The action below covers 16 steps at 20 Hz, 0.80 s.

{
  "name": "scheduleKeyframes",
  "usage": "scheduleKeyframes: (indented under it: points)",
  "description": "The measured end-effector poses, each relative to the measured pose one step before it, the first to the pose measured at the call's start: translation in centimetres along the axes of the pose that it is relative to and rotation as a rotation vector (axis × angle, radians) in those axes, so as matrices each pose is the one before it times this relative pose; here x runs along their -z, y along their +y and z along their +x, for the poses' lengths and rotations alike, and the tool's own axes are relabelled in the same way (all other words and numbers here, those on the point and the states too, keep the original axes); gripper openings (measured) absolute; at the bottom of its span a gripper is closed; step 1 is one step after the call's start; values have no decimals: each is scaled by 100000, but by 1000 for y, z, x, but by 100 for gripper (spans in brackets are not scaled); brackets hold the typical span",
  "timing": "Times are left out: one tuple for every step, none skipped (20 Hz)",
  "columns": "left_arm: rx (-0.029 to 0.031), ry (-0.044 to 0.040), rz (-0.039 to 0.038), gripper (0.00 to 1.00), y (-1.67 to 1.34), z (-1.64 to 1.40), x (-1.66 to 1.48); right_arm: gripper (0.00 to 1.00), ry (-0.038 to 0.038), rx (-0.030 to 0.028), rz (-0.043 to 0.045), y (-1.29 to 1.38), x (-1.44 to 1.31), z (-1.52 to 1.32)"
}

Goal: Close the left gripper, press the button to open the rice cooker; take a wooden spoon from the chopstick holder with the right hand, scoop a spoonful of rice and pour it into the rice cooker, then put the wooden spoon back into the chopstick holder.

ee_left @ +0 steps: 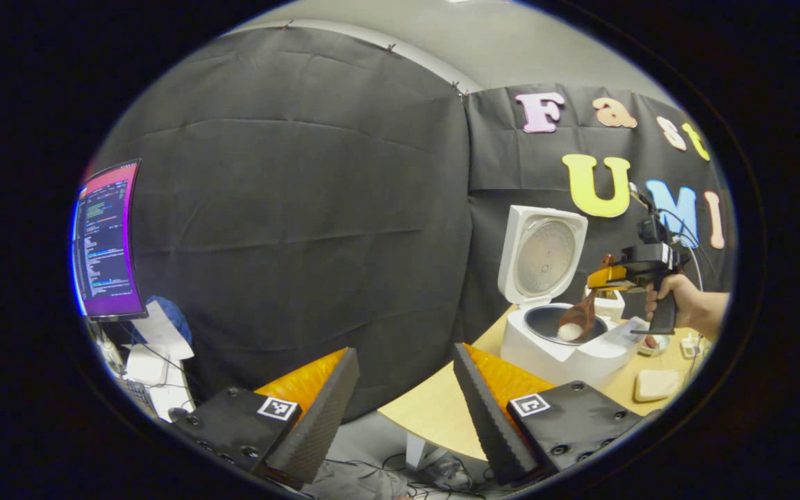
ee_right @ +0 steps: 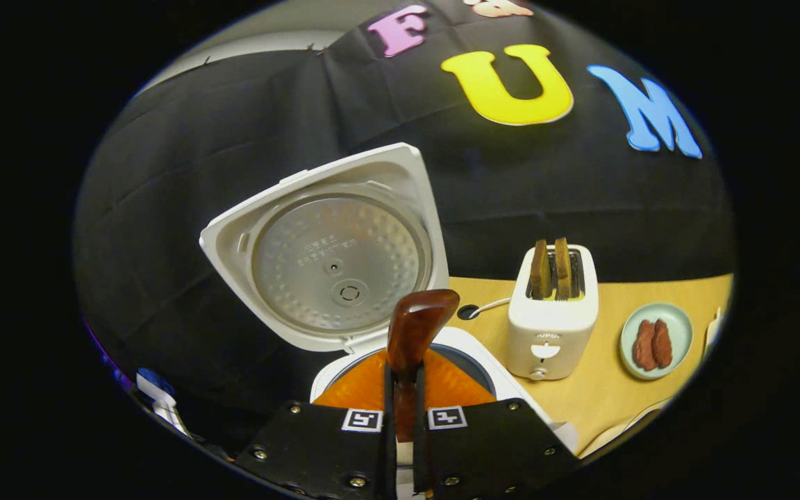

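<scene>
Already open, the white rice cooker stands on the pale wooden counter with its round-lined lid tipped back, so the pour is the step in hand. Spilling is the main risk: the dark brown wooden spoon hangs bowl-down over the pot with a white heap on it, probably rice, and a tilt started off the rim would scatter grains on the counter. The right gripper has its fingers narrowed tight on the spoon's handle; a slack hold could let it twist. The left gripper waits well apart, fingers wide and empty. From the right gripper view the spoon's bowl and the pot's inside are hidden behind the fingers
</scene>
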<state>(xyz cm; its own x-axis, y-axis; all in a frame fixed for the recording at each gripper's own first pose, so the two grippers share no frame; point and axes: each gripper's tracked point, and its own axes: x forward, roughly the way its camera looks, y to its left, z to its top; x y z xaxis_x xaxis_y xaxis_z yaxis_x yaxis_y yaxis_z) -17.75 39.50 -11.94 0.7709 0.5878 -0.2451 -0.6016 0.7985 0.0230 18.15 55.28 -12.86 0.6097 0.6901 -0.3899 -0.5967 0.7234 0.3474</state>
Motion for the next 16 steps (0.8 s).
scheduleKeyframes:
  points:
    - [511,128,-512,95,-252,207,-94,9,47,13,-3857,319,-142,-47]
    - [442,-31,-449,95,-198,49,-60,10,-191,-49,-4096,280,-149,82]
    - [484,-265,-210,95,-37,-4,149,10,-333,248,-4427,171,-93,-33]
    - [313,-453,155,92,-94,-4,-146,10,-386,649,-5226,27,-128,-183]
    - [244,-153,265,96,31,63,-164,10,-342,872,-5767,67,-183,-439]
    - [197,45,193,92,-22,134,-22,10,-377,1374,-6186,-3,-215,-319]
    - [339,346,-80,92,-213,-8,58,10,-893,1260,-6060,18,-265,-353]
    - [212,281,-126,92,-131,25,22,10,-1263,956,-6017,9,-295,-341]
    - [333,367,-108,92,-294,44,110,9,-1731,779,-5353,6,-358,-300]
    - [327,114,-70,92,-308,113,9,9,-1945,909,-4298,-24,-317,-239]
    - [344,-315,57,92,-181,128,-36,9,-1623,1814,-3376,-125,-357,-195]
    - [261,-396,201,92,-144,93,-246,10,-1300,2258,-2843,-199,-250,-112]
    - [364,-361,281,92,-235,-126,-372,9,-896,2200,-2566,-377,-191,-46]
    - [313,-335,236,92,-236,-63,-260,9,-286,1174,-1399,-241,29,1]
    - [464,-352,155,92,-127,-173,-40,10,368,-393,1255,-105,46,-188]
    - [500,-276,37,92,-162,-52,-194,10,872,-1424,4110,-59,-58,-633]
